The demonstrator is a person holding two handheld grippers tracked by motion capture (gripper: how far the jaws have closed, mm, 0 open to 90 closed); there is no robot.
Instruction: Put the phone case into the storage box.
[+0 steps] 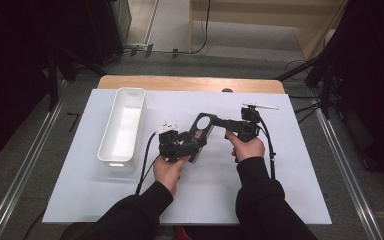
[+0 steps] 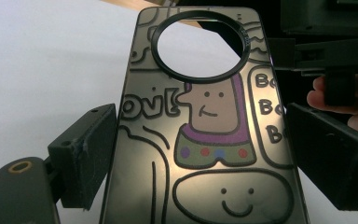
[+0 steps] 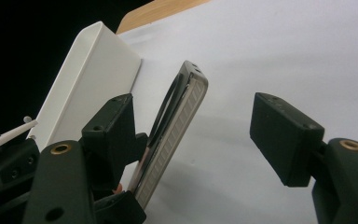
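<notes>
Black phone case (image 2: 205, 140): held above the white sheet (image 1: 280, 175), right of the white bin (image 1: 122, 125).
Left gripper (image 1: 192, 145): clamped across the case's sides.
Right gripper (image 1: 217, 122): jaws parted around the case's edge, not pressed on it.

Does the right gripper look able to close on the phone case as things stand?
Probably yes. The phone case, held by the left gripper, already stands edge-on between the open jaws of the right gripper, nothing blocking.
</notes>
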